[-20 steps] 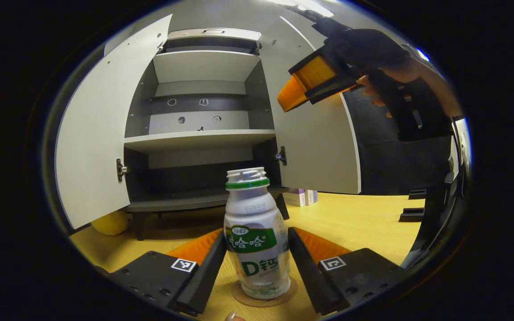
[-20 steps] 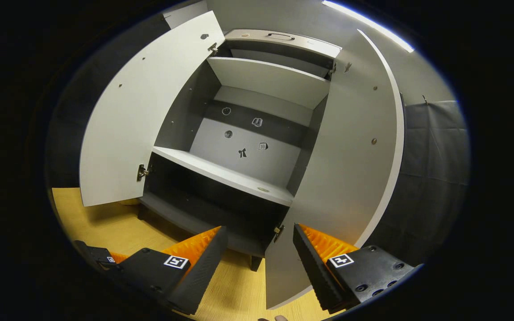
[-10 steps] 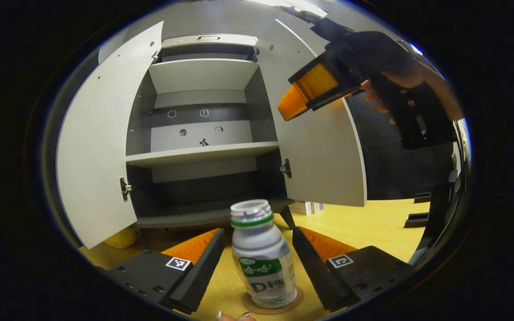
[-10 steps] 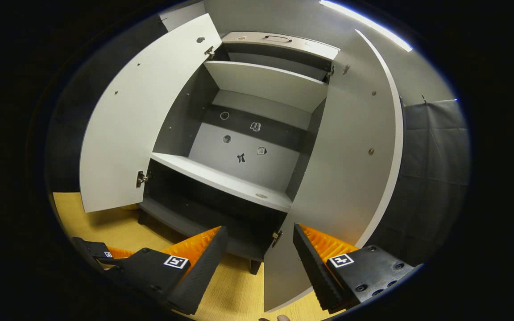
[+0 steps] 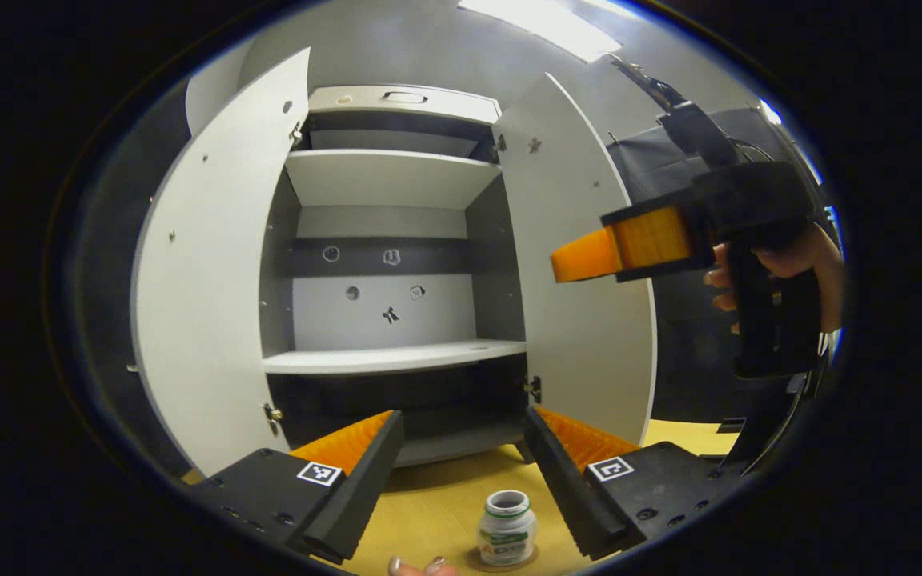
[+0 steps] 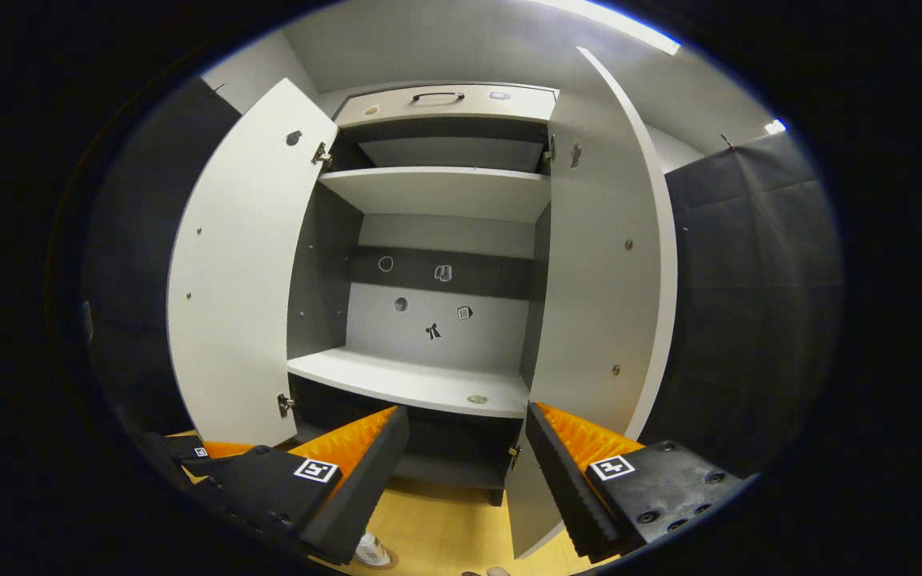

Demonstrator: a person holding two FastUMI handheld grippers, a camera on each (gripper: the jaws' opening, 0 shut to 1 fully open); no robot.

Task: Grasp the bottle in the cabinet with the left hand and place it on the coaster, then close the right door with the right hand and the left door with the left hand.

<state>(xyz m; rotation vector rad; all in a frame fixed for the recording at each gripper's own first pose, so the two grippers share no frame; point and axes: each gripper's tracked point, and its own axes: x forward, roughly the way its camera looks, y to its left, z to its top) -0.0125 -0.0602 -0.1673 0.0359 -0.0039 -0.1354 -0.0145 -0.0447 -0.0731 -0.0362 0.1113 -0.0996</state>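
Now my left gripper (image 5: 463,468) hangs with its jaws wide apart and nothing between them, above the small white drink bottle (image 5: 507,529), which stands upright on the round coaster (image 5: 539,557) on the wooden tabletop (image 5: 445,504). My right gripper (image 6: 467,472) is likewise open and empty, facing the cabinet (image 6: 445,240). Both doors stand open, the left door (image 5: 213,304) and the right door (image 5: 581,304); in the left gripper view my right gripper, held in my hand (image 5: 809,260), is beside the right door.
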